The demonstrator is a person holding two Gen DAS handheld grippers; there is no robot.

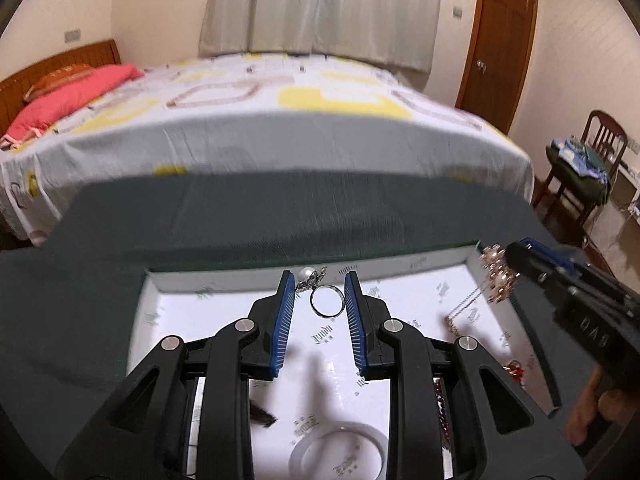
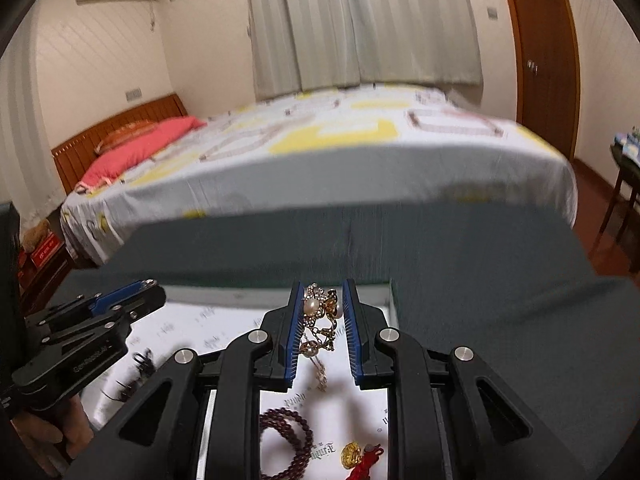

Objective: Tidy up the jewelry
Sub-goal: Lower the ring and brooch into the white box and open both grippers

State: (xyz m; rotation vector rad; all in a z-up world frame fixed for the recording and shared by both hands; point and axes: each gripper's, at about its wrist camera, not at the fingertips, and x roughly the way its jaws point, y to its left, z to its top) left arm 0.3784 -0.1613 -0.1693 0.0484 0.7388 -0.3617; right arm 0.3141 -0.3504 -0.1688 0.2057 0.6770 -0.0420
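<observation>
Near end of white tray (image 2: 224, 336): bead bracelet (image 2: 286, 446), bangle (image 1: 338, 446). Left gripper (image 1: 320, 292) narrow, pinching silver pearl ring (image 1: 326, 300); right gripper (image 2: 322, 304) narrow, clamped on gold pearl brooch (image 2: 320, 308), chain dangling. Both light, fragile, snag-prone; hold by metal frame. Far: bed (image 1: 280, 120).

The white bangle (image 1: 338, 450) is cut off below; the bed (image 1: 260, 120) is blurred

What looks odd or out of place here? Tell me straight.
Only the pearl-and-gold chain piece: clamped in the right hand-held gripper, it is bunched up, its chain dangling loose above the white tray. Nothing looks spilled or broken.
</observation>
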